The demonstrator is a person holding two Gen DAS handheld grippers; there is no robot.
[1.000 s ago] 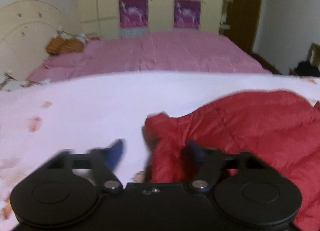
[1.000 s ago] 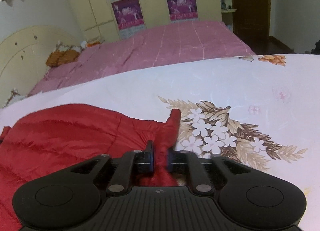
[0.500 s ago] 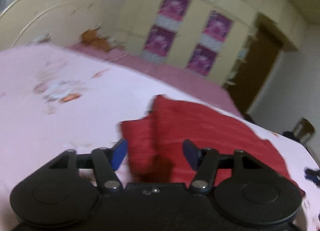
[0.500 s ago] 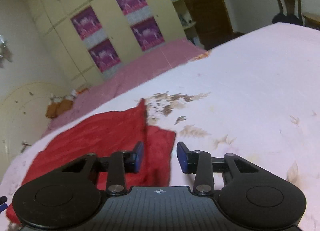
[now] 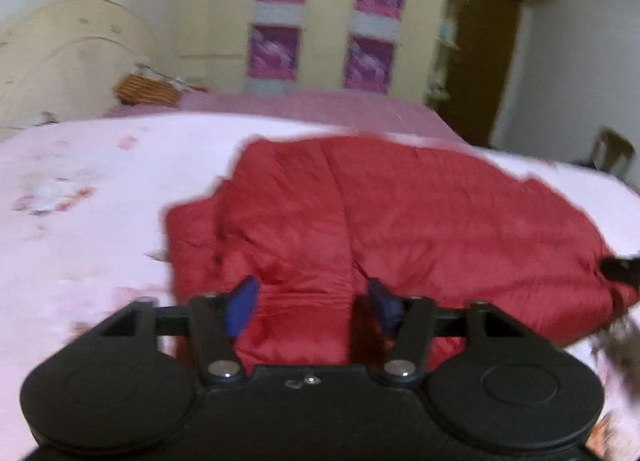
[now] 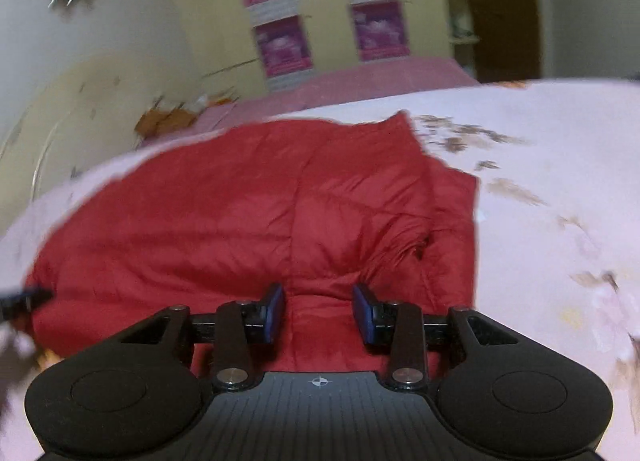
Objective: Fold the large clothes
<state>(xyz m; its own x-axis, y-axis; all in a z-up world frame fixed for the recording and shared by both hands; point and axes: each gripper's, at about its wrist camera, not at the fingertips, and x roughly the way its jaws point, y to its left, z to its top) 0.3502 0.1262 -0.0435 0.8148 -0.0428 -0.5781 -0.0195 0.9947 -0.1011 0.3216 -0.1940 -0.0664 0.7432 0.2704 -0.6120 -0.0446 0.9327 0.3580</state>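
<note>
A red quilted jacket (image 5: 400, 221) lies spread on the pale floral sheet (image 5: 100, 221), with its sides folded inward. My left gripper (image 5: 312, 303) is open and hovers over the jacket's near edge, holding nothing. The jacket also fills the right wrist view (image 6: 240, 221). My right gripper (image 6: 319, 311) is open over the jacket's near edge, with red cloth showing between the blue pads (image 6: 276, 311). The tip of the other gripper shows at the right edge of the left wrist view (image 5: 620, 269) and at the left edge of the right wrist view (image 6: 24, 299).
A second bed with a pink cover (image 5: 320, 105) lies beyond the sheet. A wicker basket (image 5: 146, 91) sits by a cream headboard (image 5: 60, 61). A cream wardrobe with purple posters (image 5: 324, 21) and a dark door (image 5: 484, 53) stand behind. A chair (image 5: 612, 149) is at far right.
My right gripper, shut on a red sleeve one second ago, has opened and let it go. Both grippers have pulled back and swung over the jacket, which now lies folded narrower.
</note>
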